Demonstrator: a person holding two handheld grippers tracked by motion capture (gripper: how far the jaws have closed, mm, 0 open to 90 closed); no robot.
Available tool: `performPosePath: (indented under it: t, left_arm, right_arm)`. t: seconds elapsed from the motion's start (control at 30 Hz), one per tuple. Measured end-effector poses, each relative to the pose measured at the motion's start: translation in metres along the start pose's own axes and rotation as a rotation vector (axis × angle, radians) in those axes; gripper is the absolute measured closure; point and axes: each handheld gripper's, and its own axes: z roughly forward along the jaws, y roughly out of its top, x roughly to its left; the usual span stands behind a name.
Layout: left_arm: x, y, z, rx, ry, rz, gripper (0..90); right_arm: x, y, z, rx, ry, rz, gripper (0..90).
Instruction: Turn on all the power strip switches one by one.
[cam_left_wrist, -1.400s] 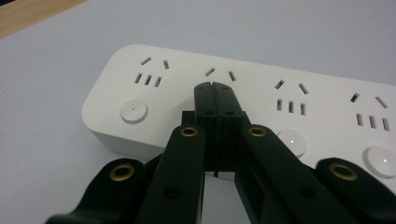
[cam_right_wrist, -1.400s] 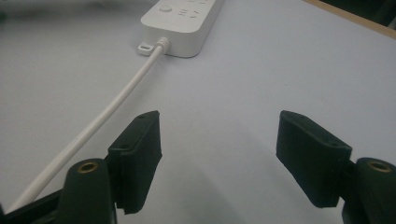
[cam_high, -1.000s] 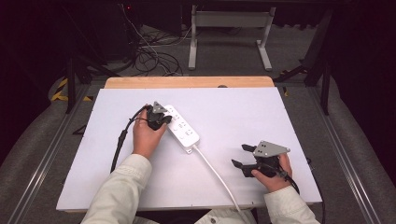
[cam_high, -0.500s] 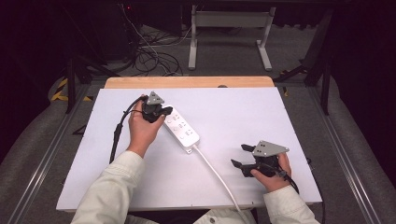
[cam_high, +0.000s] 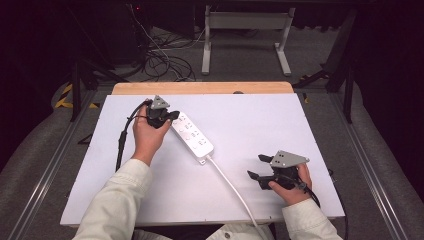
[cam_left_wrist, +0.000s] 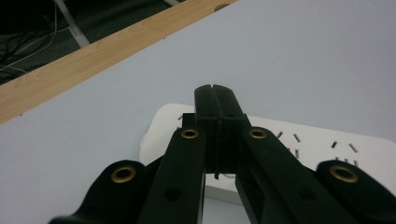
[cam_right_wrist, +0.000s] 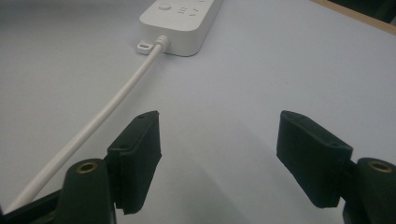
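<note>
Left gripper (cam_high: 172, 115), jaws together, hovers at the power strip's (cam_high: 192, 138) 11 o'clock end; probably a switch press, so descend squarely.

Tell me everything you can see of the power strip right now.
The power strip is a white, plastic-looking bar lying flat and diagonal on the white tabletop, sockets facing up. Its white cord leaves the near end toward the table's front edge. The shut left hand-held gripper hovers at its far end; contact is unclear.

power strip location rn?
High view: the power strip lies diagonally on the white table, left of centre, its far end by the shut left hand-held gripper.
</note>
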Motion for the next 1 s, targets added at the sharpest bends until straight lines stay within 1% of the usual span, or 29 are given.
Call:
performPosePath:
  t: [0.03,0.07,0.1,0.23,0.3,0.33,0.4,0.43,0.47,0.5,0.53,0.6,0.67,0.7,0.73,0.77,0.8,0.87,1.0]
  left_arm:
    - [0.002,-0.001,0.001,-0.001,0.004,-0.004,90.0]
    - [0.004,-0.002,0.002,0.003,0.017,-0.004,90.0]
    - [0.006,-0.003,0.004,0.007,0.012,-0.010,90.0]
    - [0.014,-0.009,0.009,0.032,0.029,-0.025,90.0]
    - [0.017,-0.012,0.012,0.048,0.028,-0.030,90.0]
    - [0.019,-0.013,0.013,0.050,0.036,-0.026,90.0]
    - [0.020,-0.015,0.015,0.056,0.037,-0.040,90.0]
    - [0.021,-0.015,0.016,0.057,0.046,-0.035,90.0]
    - [0.022,-0.015,0.018,0.053,0.042,-0.039,90.0]
    - [0.023,-0.016,0.018,0.061,0.046,-0.036,90.0]
    - [0.023,-0.017,0.021,0.060,0.037,-0.041,90.0]
    - [0.024,-0.019,0.023,0.068,0.039,-0.038,90.0]
    - [0.024,-0.020,0.025,0.066,0.027,-0.046,90.0]
    - [0.024,-0.020,0.027,0.068,0.028,-0.031,90.0]
    - [0.023,-0.021,0.028,0.069,0.017,-0.039,90.0]
    - [0.022,-0.021,0.029,0.075,0.014,-0.031,90.0]
    - [0.021,-0.021,0.030,0.077,0.020,-0.026,90.0]
    - [0.021,-0.021,0.032,0.079,0.010,-0.029,90.0]
    - [0.021,-0.023,0.034,0.092,0.018,-0.029,90.0]
  right_arm:
    - [0.000,0.000,0.000,0.001,-0.001,-0.001,31.0]
    - [0.000,0.000,0.000,0.002,0.000,0.000,31.0]
    - [0.000,0.000,0.000,0.002,0.000,0.000,31.0]
    - [0.000,0.000,0.000,0.003,0.001,-0.001,31.0]
    - [0.000,0.000,0.000,0.003,0.001,0.000,31.0]
    - [0.000,0.000,0.000,0.004,0.002,-0.001,31.0]
    - [0.000,0.000,0.000,0.005,0.003,-0.001,30.9]
    - [0.000,0.000,0.000,0.005,0.002,-0.001,30.9]
    - [0.000,0.000,0.000,0.005,0.002,-0.001,30.9]
    - [0.000,0.000,0.000,0.005,0.002,-0.001,30.9]
    - [0.000,0.000,0.000,0.005,0.002,-0.001,30.9]
    - [0.000,0.000,0.000,0.005,0.002,-0.002,30.9]
    - [0.000,0.000,0.000,0.006,0.002,-0.002,30.9]
    - [0.000,0.000,0.000,0.006,0.001,-0.002,30.9]
    - [0.000,0.000,0.000,0.006,0.002,-0.002,30.9]
    - [0.000,0.000,0.000,0.007,0.002,-0.002,30.9]
    - [0.000,0.000,0.000,0.006,0.002,-0.002,30.9]
    - [0.000,0.000,0.000,0.006,0.002,-0.003,30.9]
    - [0.000,0.000,0.000,0.005,0.002,-0.002,30.9]
